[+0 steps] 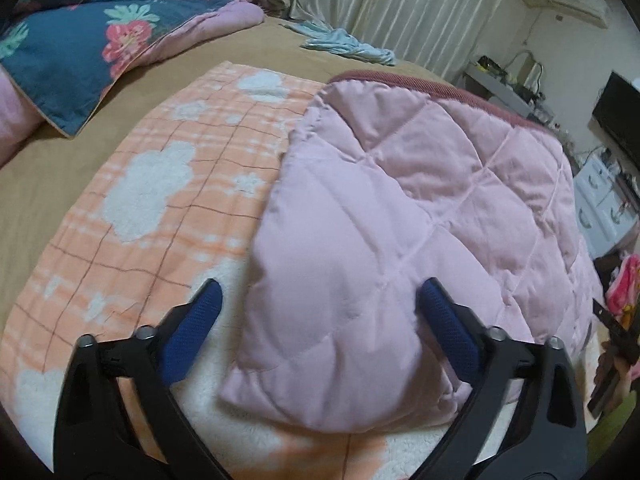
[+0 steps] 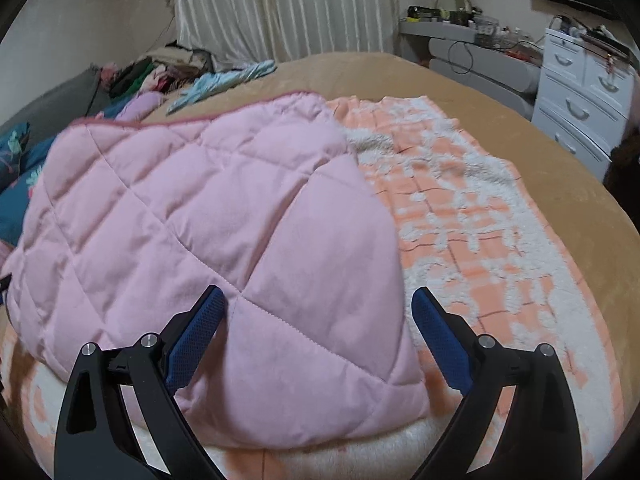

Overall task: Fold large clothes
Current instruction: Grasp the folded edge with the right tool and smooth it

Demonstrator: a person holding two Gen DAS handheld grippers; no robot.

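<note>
Quilt, pink, folded over, lies on orange checked blanket on tan bed. Left tool jaws wide apart, straddling quilt corner, gripping nothing. Right tool likewise open over quilt edge.

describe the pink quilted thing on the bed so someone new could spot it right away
On the tan bed cover, find the peach checked blanket with white fluffy flowers. Folded on top of that blanket lies the pale pink quilted comforter. Its plain pink diamond stitching and dark rose edge binding set it apart from the navy floral quilt nearby.
</note>
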